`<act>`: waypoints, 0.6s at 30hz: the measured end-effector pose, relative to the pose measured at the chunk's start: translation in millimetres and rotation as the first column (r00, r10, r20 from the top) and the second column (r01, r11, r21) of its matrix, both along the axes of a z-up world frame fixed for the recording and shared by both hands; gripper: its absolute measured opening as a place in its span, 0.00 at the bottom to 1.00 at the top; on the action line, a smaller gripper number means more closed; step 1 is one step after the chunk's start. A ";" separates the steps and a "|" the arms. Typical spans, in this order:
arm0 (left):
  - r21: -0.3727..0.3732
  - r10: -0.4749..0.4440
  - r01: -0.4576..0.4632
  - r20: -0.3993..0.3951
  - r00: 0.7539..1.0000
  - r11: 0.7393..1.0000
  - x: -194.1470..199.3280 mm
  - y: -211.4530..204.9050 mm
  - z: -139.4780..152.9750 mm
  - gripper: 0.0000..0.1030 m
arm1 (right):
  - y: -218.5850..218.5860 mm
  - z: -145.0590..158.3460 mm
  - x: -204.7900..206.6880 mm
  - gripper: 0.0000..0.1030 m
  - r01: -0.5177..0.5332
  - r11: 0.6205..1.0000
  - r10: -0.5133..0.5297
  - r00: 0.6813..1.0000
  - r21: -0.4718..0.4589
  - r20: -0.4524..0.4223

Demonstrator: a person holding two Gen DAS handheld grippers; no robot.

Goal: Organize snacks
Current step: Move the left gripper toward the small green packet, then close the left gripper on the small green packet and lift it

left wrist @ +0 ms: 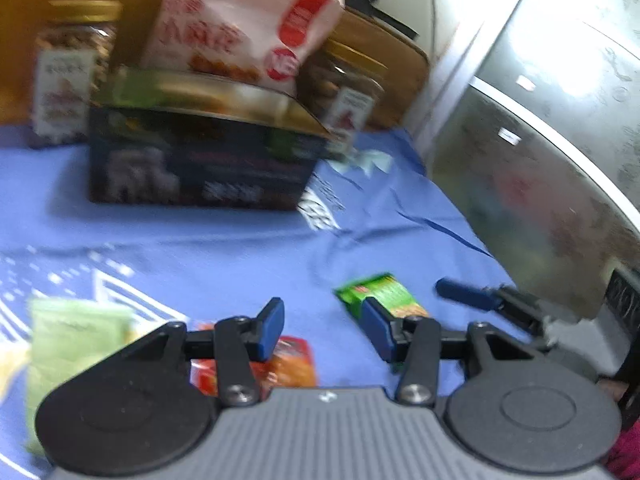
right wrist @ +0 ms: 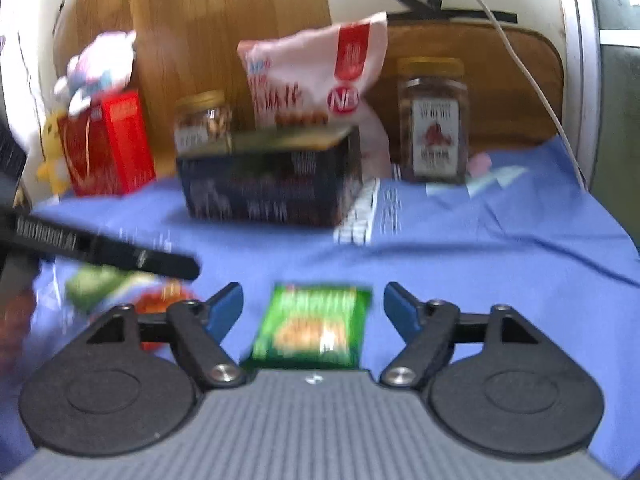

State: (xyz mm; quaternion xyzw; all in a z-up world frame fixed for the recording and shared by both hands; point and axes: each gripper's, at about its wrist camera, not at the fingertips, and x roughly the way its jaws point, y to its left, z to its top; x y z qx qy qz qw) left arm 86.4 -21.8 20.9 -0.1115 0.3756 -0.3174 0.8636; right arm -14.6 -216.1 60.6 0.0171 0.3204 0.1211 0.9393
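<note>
A green snack packet (right wrist: 314,330) lies on the blue cloth between the open fingers of my right gripper (right wrist: 313,312); it also shows in the left wrist view (left wrist: 380,296). My left gripper (left wrist: 326,330) is open and empty, above an orange packet (left wrist: 288,368), with a pale green packet (left wrist: 76,344) to its left. A dark open box (left wrist: 200,152) (right wrist: 272,178) stands at the back with a pink snack bag (left wrist: 240,28) (right wrist: 320,76) in it. The right gripper's finger (left wrist: 468,294) shows in the left view.
Two gold-lidded jars (right wrist: 434,120) (right wrist: 204,122) flank the box. A red box (right wrist: 108,144) with plush toys (right wrist: 96,68) stands at the back left. A metal cabinet (left wrist: 560,140) borders the table's right edge. A white cable (right wrist: 532,80) hangs at the back right.
</note>
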 end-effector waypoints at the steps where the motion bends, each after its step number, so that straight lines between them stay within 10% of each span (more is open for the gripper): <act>1: -0.003 -0.011 0.011 -0.009 1.000 1.000 -0.7 -2.6 -0.9 0.43 | 2.6 -3.1 -3.1 0.77 -0.007 1.000 0.007 1.000 -0.017 -0.018; 5: -0.002 -0.021 0.021 -0.033 0.999 1.000 -5.4 -3.6 -3.5 0.43 | 14.9 -15.1 -8.1 0.69 -0.034 0.998 0.031 0.998 -0.060 -0.046; 6: -0.010 -0.018 0.017 -0.036 0.999 1.000 -6.7 -0.2 -2.8 0.43 | 17.7 -14.2 -8.4 0.51 -0.043 0.997 0.041 0.999 -0.064 -0.036; 7: -0.020 -0.009 0.009 -0.039 0.999 1.000 -7.6 4.3 -2.0 0.47 | 18.2 -12.5 -8.2 0.12 -0.044 0.998 0.043 0.999 -0.050 -0.031; 14: -0.117 0.073 -0.082 -0.077 0.994 0.990 -5.9 40.0 2.4 0.60 | 22.6 -6.3 5.7 0.06 -0.104 0.976 0.122 0.989 0.192 -0.083; 18: -0.118 0.105 -0.116 -0.097 0.990 0.986 1.2 47.3 2.4 0.60 | 38.5 -1.0 -1.4 0.10 -0.184 0.968 0.194 0.980 0.172 -0.046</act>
